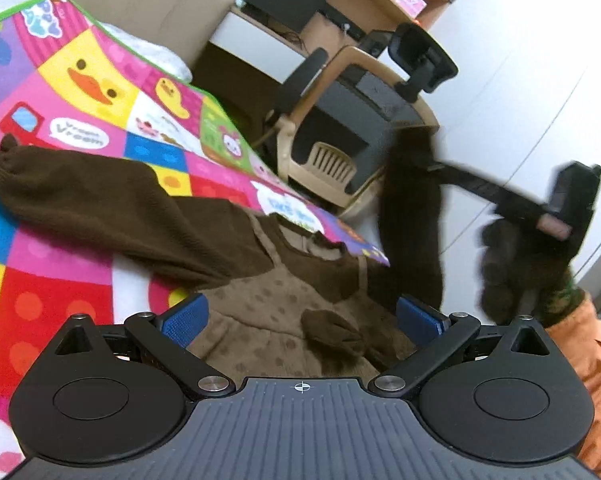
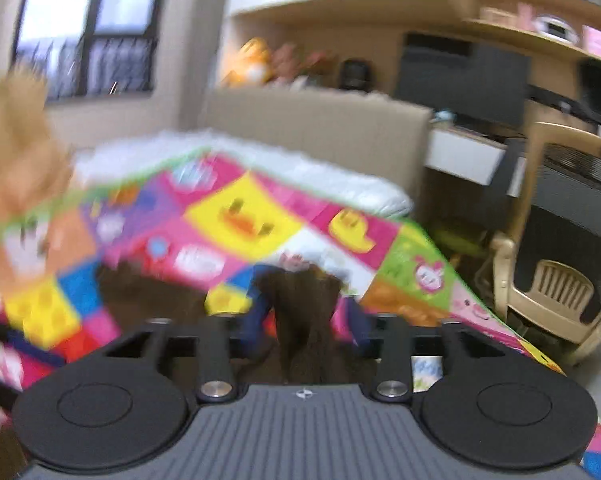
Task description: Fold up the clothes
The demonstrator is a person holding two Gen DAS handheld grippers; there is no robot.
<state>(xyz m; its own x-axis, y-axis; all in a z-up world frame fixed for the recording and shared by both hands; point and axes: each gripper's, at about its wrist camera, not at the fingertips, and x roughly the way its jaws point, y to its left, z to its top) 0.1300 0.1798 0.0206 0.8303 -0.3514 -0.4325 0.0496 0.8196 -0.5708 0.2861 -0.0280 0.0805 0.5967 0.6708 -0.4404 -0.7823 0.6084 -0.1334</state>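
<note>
Nearest the left lens, the left gripper (image 1: 300, 320) was seen with its jaws spread wide, blue ribbed pads standing either side of the dress (image 1: 268, 320) and pressing on nothing. That dress was laid on the mat (image 1: 60, 248), a tan dotted bodice with a dark brown bow at the waist under the gripper, a frilled neckline at about 1 o'clock from the bow, and one long brown sleeve (image 1: 100, 200) stretched away toward 10 o'clock, ending in a gathered cuff. The other sleeve (image 1: 412, 224) was lifted off the mat at 2 o'clock, hanging limp from the right gripper (image 1: 432, 166), whose fingers were pinched on its end; in the blurred right view brown cloth was seen between the right gripper's (image 2: 304, 312) blue fingers, though pad contact could not be made out there. The knit looked light, soft and floppy, with no stiffness to hold a crease, so it would be expected to drape and slide rather than stay put. A hold at a cuff or a shoulder seam was judged best, the bow and frill being bulky. The mat was glossy and bright, printed in squares with ducks, and probably slippery under cloth. A beige mesh chair (image 1: 340, 136) stood beyond at 1 o'clock.
</note>
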